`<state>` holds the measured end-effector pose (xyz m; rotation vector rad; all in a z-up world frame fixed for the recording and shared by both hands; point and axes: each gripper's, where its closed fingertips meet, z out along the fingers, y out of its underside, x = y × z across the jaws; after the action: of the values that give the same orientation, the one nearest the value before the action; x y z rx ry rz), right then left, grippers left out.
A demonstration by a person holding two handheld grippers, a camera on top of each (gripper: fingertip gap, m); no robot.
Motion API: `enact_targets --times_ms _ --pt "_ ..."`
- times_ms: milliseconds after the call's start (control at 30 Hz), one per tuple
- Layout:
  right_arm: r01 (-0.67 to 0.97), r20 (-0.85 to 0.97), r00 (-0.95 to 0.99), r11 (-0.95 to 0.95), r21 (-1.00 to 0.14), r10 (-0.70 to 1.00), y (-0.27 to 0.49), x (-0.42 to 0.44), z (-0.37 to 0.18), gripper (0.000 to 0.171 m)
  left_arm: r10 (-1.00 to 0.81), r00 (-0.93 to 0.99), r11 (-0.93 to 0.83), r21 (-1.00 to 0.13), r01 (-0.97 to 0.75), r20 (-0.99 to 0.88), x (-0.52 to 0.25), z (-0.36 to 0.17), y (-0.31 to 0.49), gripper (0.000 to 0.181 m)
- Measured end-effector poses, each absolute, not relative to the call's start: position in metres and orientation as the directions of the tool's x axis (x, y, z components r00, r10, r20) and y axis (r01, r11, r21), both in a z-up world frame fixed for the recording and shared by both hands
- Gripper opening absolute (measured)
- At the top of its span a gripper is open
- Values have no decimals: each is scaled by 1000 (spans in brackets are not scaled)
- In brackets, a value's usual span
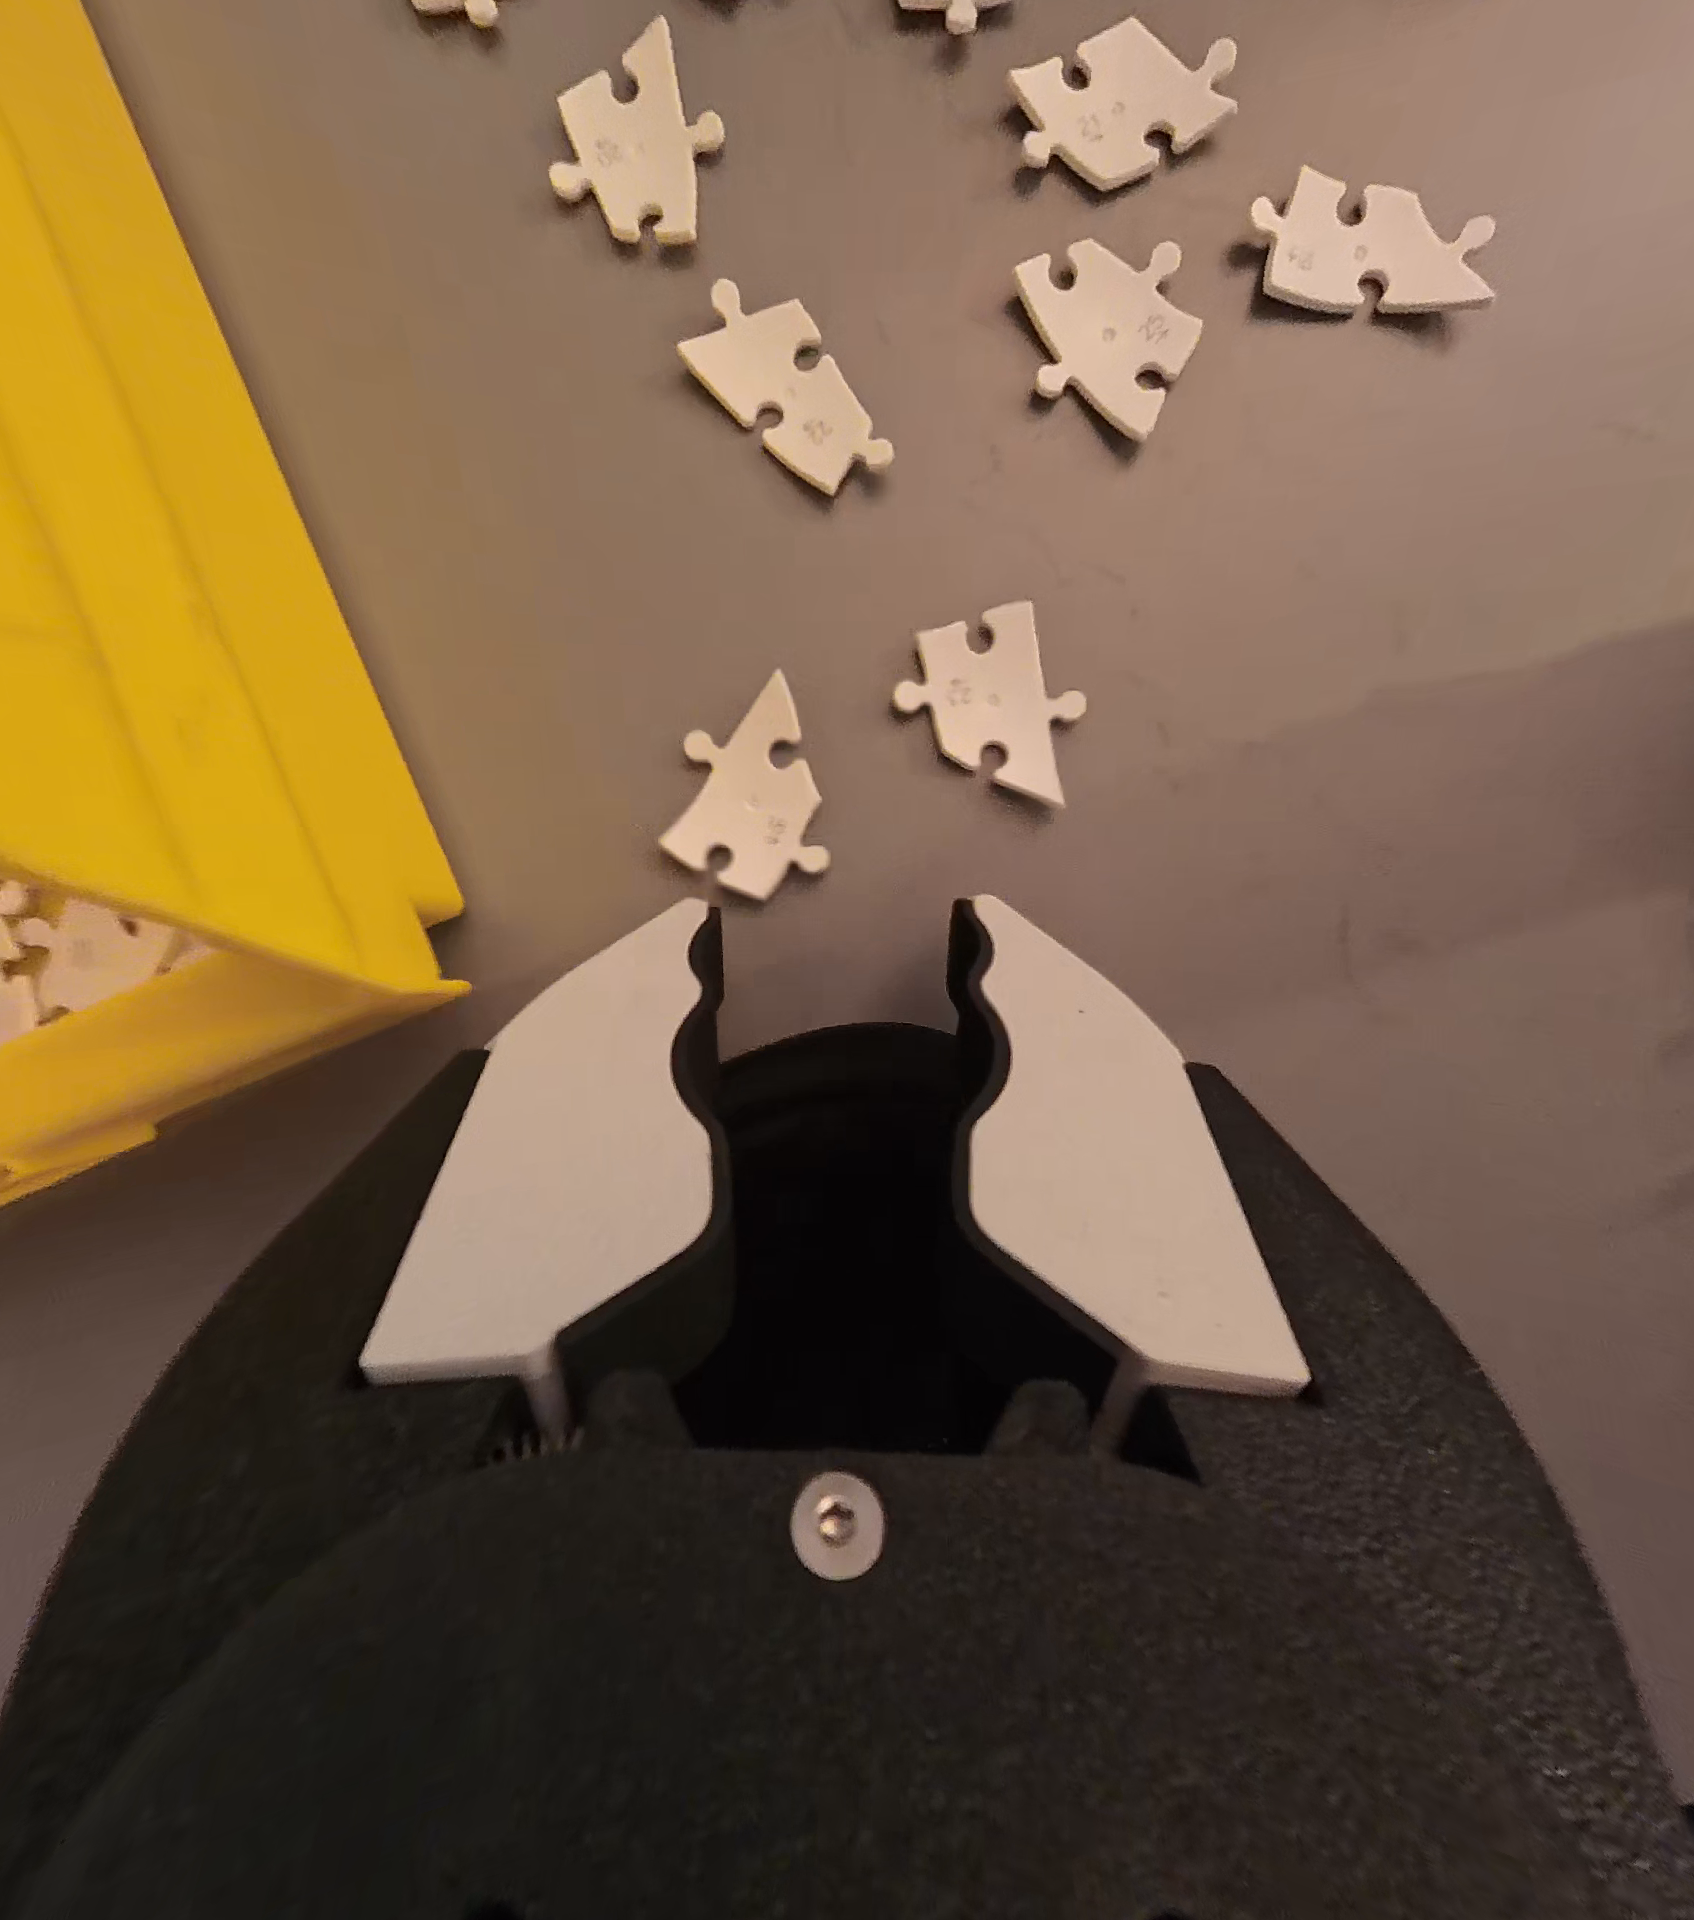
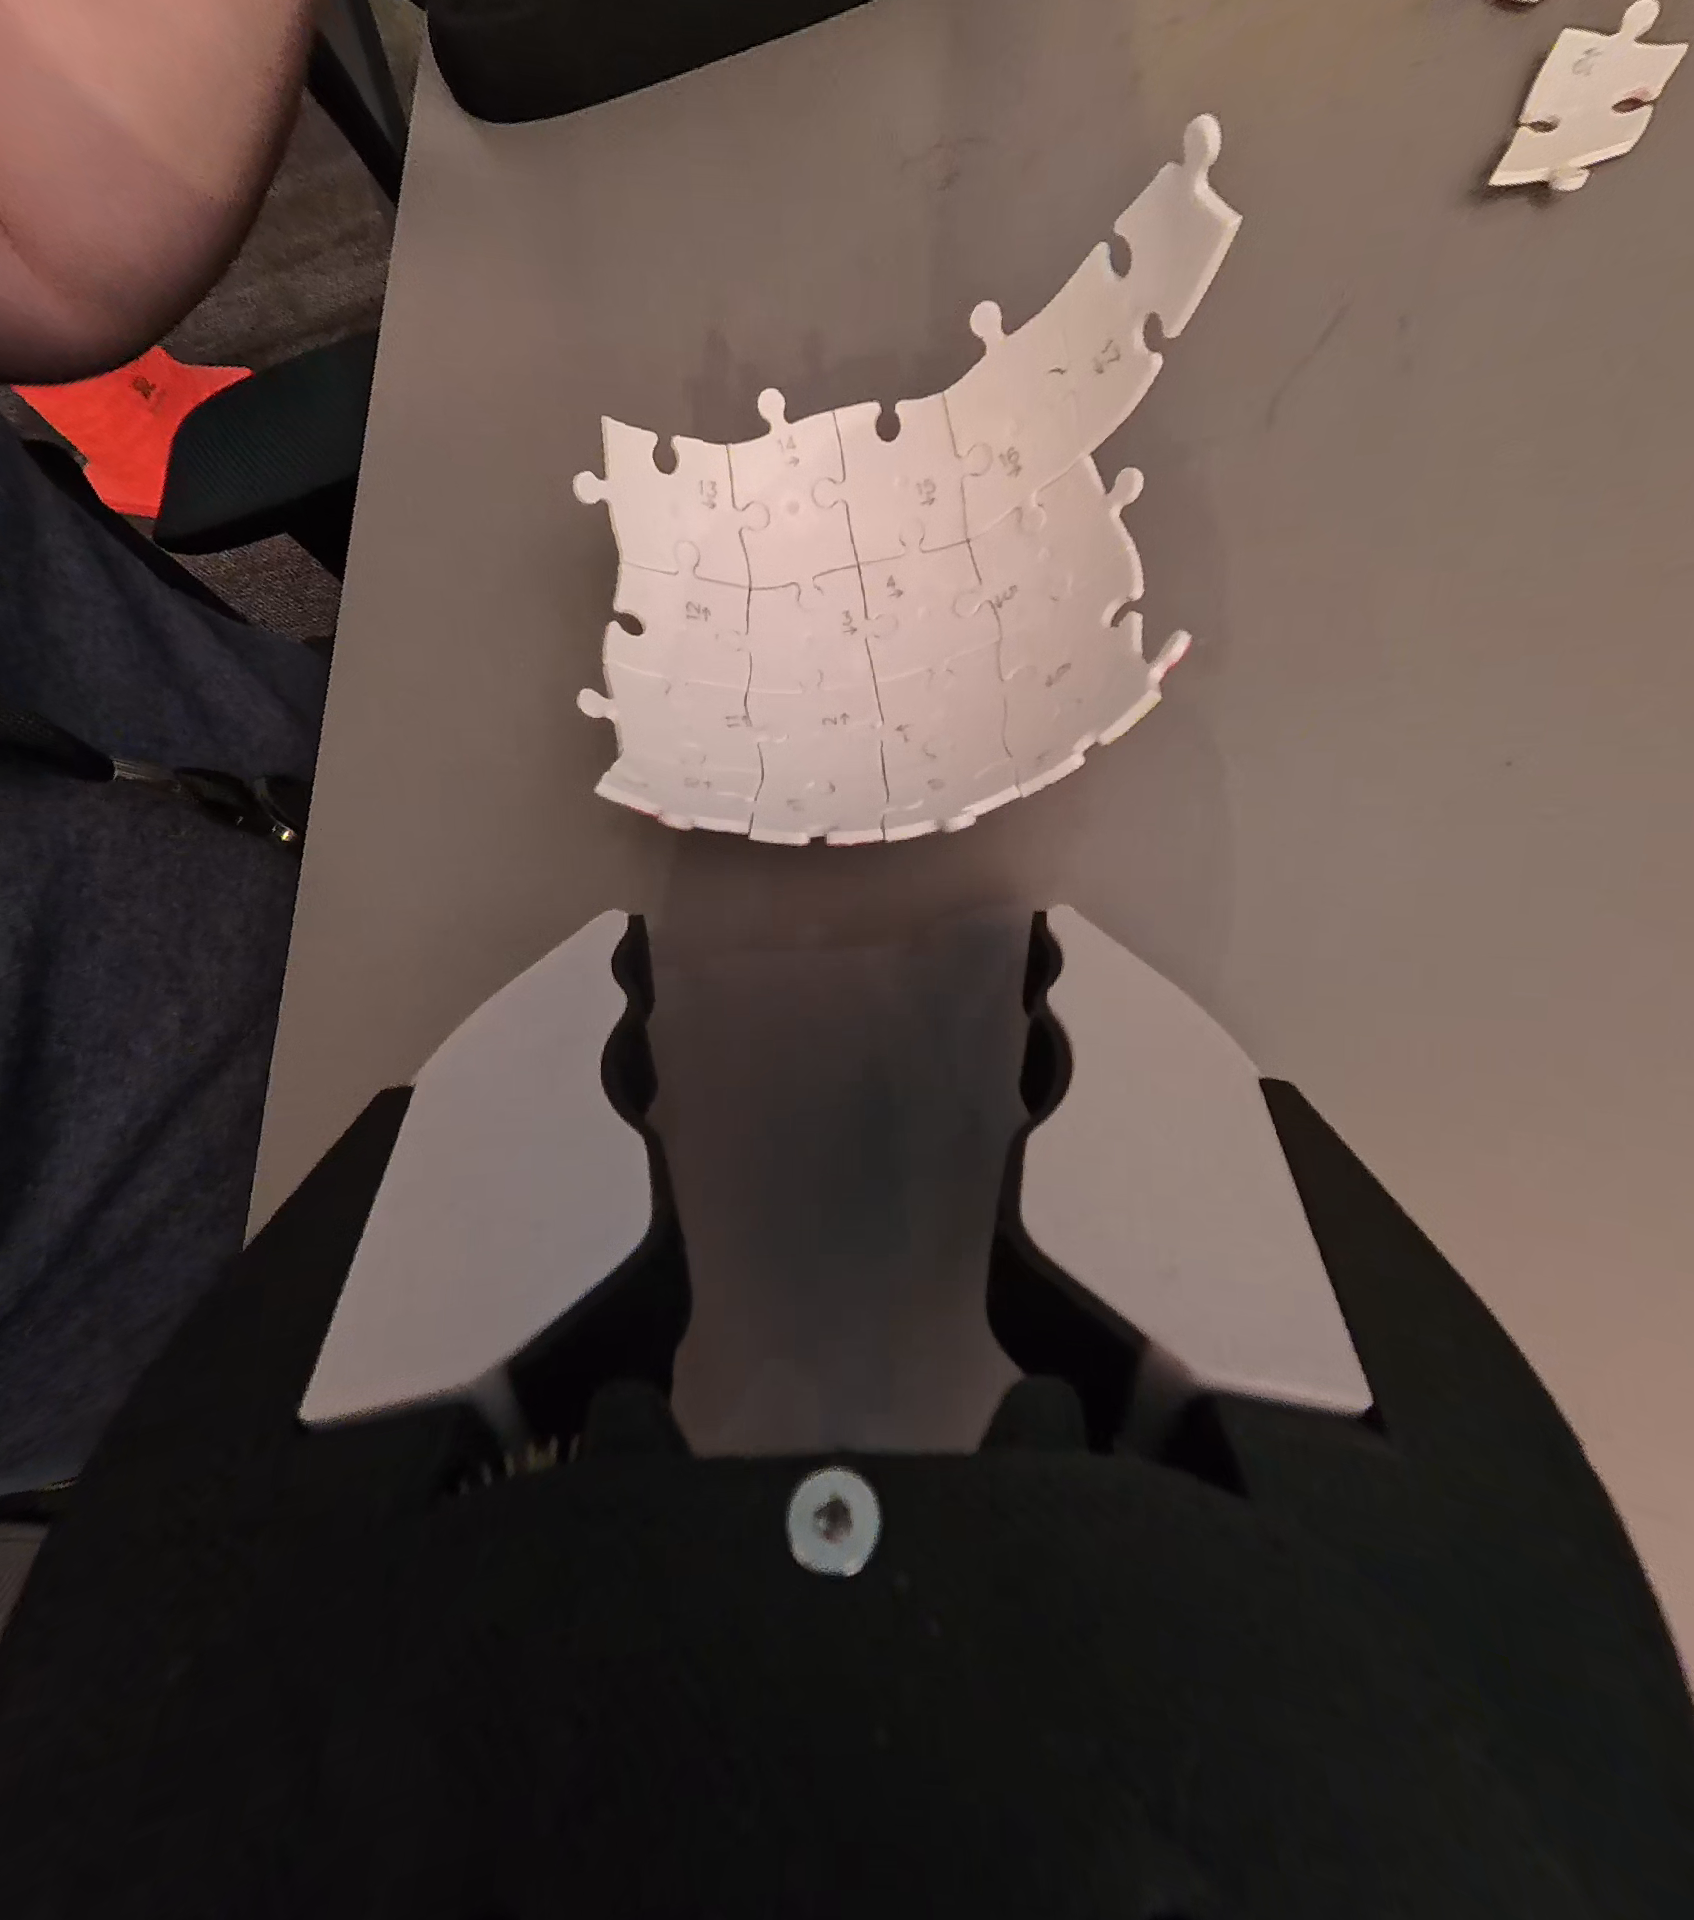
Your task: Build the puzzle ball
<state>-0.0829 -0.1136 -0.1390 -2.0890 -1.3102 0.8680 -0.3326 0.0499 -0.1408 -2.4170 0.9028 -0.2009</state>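
My left claw (image 1: 832,914): fingers apart, nothing between them, hanging over the desk (image 1: 1342,935).
Nearest loose piece (image 1: 751,805): flat on the desk, just beyond my left claw's left fingertip.
Other loose pieces (image 1: 1103,332): scattered farther out, white sides up.
Yellow bin (image 1: 95,623): left of the loose pieces, more pieces inside.
My right claw (image 2: 835,920): fingers wide apart, empty.
Puzzle ball (image 2: 864,644): a curved, part-built white shell on the desk just beyond my right claw, one strip arching up to its right.

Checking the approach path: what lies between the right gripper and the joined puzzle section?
Only bare grey table between right gripper and puzzle section, seen in right wrist view.
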Motion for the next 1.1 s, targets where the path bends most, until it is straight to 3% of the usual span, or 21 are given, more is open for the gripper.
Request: enact_targets --times_ms 200,400,700,867,1100 --pt "582 -241 330 -397 -710 913 -113 -82 -140 70 -715 685 -533 -522 -666 -143 -333 -137 64 37" --pt "578 -243 336 -403 -709 910 -113 -81 -140 70 -690 719 -613 -458 -644 -88 -331 -154 69 37" --pt "607 -243 334 -405 -684 911 -115 -80 -147 70 -688 726 -633 -493 -597 3 -326 -154 71 28" --pt "610 -236 334 -400 -684 912 -115 -80 -148 70 -719 690 -552 -536 -638 -80 -325 -144 68 8" --pt "582 -228 330 -387 -715 916 -112 -82 -139 70 -722 670 -484 -566 -667 -172 -327 -136 62 4"
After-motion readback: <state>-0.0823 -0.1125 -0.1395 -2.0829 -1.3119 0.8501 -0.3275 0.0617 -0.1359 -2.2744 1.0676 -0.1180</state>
